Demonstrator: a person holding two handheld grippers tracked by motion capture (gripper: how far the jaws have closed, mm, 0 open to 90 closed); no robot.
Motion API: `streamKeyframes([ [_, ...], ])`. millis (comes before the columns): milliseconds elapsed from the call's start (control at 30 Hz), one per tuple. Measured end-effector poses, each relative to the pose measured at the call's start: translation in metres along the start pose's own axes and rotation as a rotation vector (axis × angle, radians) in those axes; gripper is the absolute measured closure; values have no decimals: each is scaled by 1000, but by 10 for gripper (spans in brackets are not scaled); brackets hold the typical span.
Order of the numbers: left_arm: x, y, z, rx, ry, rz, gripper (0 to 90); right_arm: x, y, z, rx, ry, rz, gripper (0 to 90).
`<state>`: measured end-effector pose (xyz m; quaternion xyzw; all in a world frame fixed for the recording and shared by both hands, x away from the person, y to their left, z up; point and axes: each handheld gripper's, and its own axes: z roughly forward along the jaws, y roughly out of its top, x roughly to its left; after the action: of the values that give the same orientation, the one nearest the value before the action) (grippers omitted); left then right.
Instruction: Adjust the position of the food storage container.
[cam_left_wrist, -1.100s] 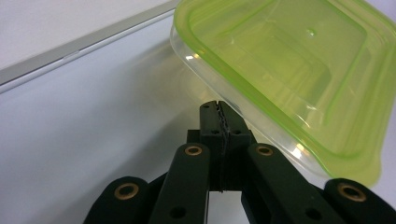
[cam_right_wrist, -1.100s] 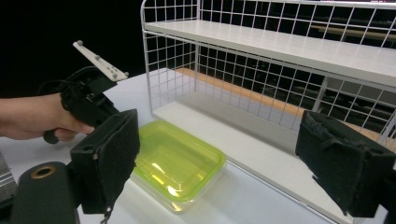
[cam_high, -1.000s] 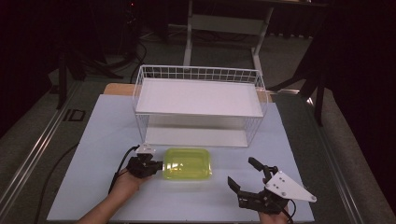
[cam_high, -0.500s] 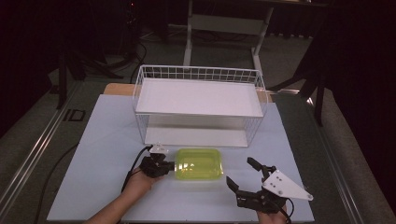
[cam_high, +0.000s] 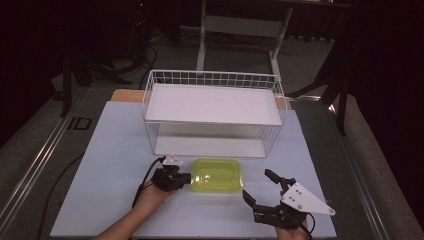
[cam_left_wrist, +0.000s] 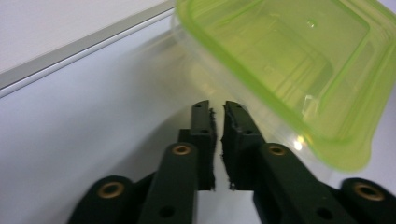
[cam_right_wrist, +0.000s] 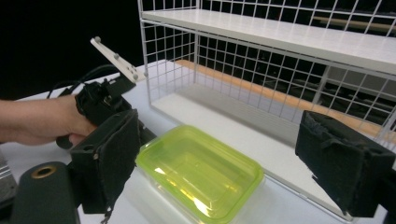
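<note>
A clear plastic container with a lime-green lid (cam_high: 217, 175) lies flat on the white mat, in front of the wire shelf. My left gripper (cam_high: 187, 179) sits at its left end. In the left gripper view the jaws (cam_left_wrist: 215, 109) have just been opening: a thin gap shows, nothing is between them, and the container (cam_left_wrist: 289, 60) lies just ahead to the right. My right gripper (cam_high: 260, 186) stands open near the container's right front corner, apart from it. In the right gripper view its wide pads (cam_right_wrist: 116, 154) frame the container (cam_right_wrist: 201, 170).
A white wire shelf rack (cam_high: 212, 80) with a white board on top stands behind the container, its lower level open toward me. The white mat (cam_high: 115, 165) stretches left of the hand. Dark floor and stand legs lie beyond the table.
The left gripper and the container slid to the right across the mat. The right gripper stayed where it was.
</note>
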<state>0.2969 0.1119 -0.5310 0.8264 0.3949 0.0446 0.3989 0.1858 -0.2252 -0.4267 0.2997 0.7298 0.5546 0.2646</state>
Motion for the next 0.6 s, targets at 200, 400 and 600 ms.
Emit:
streamKeyframes([
  [200,8,-10,-34,-59,-2,-9,564,5,0,0,-1,-17,-34,143],
  [400,0,-16,-58,-108,-35,24,127,8,1,1,32,-46,-68,121],
  [600,-14,-14,-78,-237,-48,38,25,8,1,4,44,-25,-77,145],
])
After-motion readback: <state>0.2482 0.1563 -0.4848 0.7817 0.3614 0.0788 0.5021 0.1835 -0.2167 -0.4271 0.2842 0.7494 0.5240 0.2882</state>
